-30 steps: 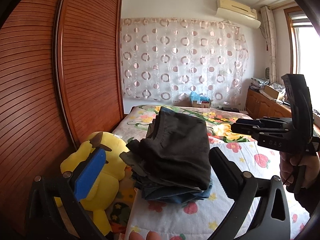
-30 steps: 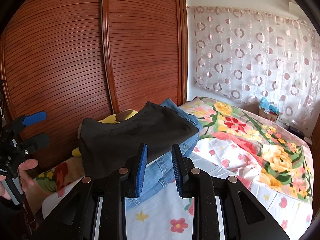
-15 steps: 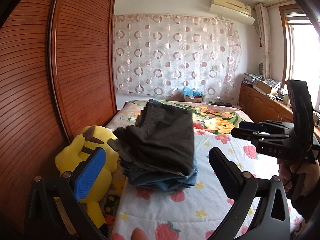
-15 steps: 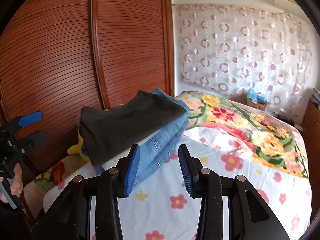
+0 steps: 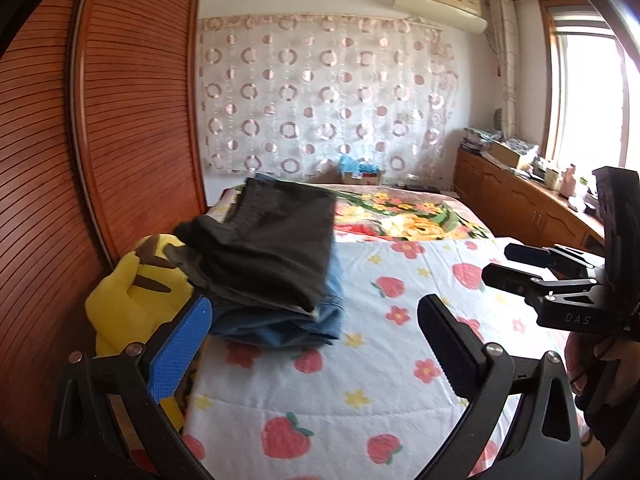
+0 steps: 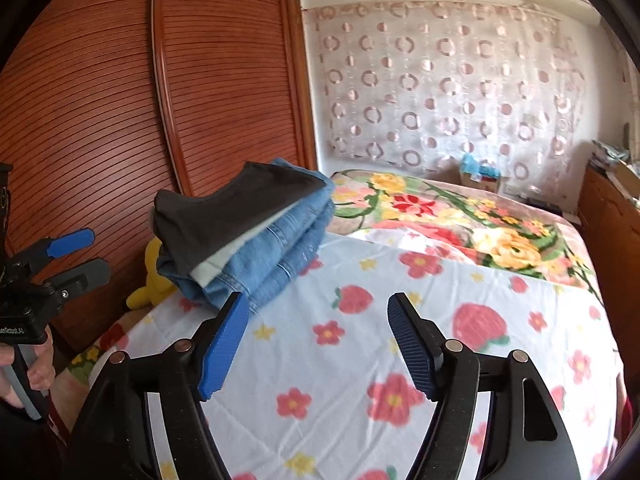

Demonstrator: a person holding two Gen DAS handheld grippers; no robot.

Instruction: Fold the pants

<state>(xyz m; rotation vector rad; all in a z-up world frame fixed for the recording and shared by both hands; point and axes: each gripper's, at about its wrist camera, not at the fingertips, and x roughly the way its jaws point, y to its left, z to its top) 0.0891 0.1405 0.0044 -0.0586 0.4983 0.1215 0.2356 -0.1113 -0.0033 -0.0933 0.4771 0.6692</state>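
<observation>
A: Left wrist view first. The left gripper has its jaws spread wide, with nothing between them but bare bedspread.

B: And the pants?

A: The dark pants lie folded on top of the folded blue jeans, a stack at the left edge of the bed, just beyond the left gripper's blue pad and a little left of its centre line. A yellow plush toy sits against the stack's left side.

B: Long axis?

A: It runs near to far, slightly toward the right at the far end, roughly in line with where this gripper points. The right gripper shows at the right edge of this view, held in a hand, well apart from the stack.

B: Right wrist view?

A: The right gripper has empty jaws that are opening over the strawberry print. The stack stands far and left of it: pants on top, jeans under them, and a pale layer showing between the two. The near corner of the jeans lies just past the blue left pad.

B: The other gripper from here?

A: The left gripper is at the left border, fingers parted, hand below it.

B: Which is nearer?

A: My judgement is the left; the stack lies almost straight ahead of it, while the right would have to cross leftward. The fold looks finished, and neither gripper touches the cloth.
</observation>
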